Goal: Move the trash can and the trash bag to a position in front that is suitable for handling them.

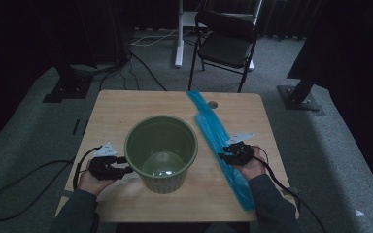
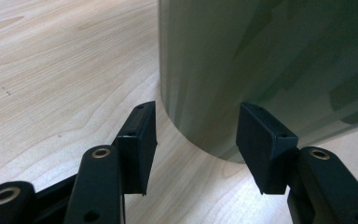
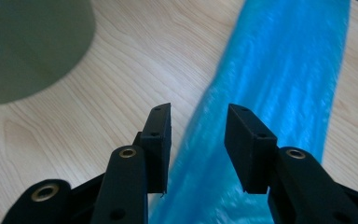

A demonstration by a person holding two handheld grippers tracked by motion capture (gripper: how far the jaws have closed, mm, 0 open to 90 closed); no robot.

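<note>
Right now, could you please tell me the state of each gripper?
Left gripper: open, holding nothing, beside the green bin.
Right gripper: open, holding nothing, over the blue plastic bag.

- The room is dim, with dark curtain-like walls at the back and sides.
- Grey carpet [image 1: 24,126] covers the floor.
- A light wooden desk [image 1: 126,104] with rounded corners stands in the middle.
- A black folding chair [image 1: 226,43] stands beyond the desk's far edge.
- A white stand leg [image 1: 178,34] rises just left of the chair.
- Black stand bases [image 1: 68,87] sit off both far corners.
- Cables [image 1: 141,73] trail across the carpet.
</note>
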